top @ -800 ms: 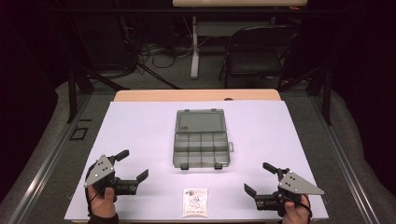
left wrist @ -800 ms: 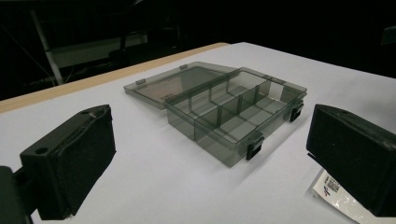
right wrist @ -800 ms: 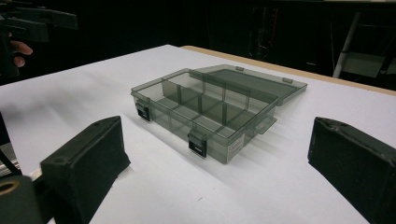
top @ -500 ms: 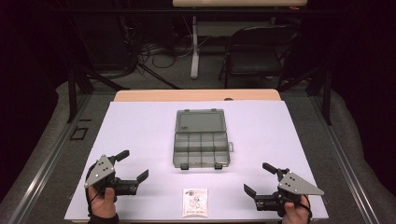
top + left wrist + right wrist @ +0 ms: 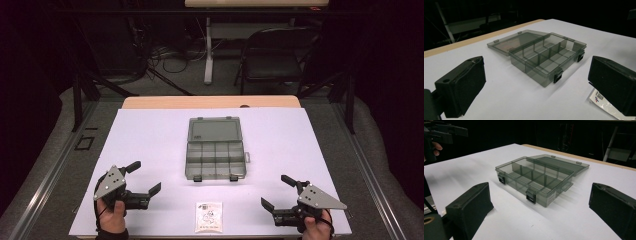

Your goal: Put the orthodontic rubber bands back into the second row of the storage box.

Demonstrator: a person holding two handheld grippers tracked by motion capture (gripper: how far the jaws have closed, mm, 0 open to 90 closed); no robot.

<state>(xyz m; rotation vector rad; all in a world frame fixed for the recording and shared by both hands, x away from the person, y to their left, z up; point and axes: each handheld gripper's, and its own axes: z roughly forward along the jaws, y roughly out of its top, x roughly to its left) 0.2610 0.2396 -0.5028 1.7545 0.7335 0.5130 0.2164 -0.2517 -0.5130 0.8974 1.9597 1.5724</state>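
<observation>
A white table (image 5: pixel 150 135) is carrying an open, empty compartment box (image 5: pixel 216 159) ahead of and between the left gripper (image 5: pixel 144 179) and right gripper (image 5: pixel 276 192), both gaping empty, a small packet (image 5: pixel 209 216) lying between them, probably awaiting pickup.
</observation>
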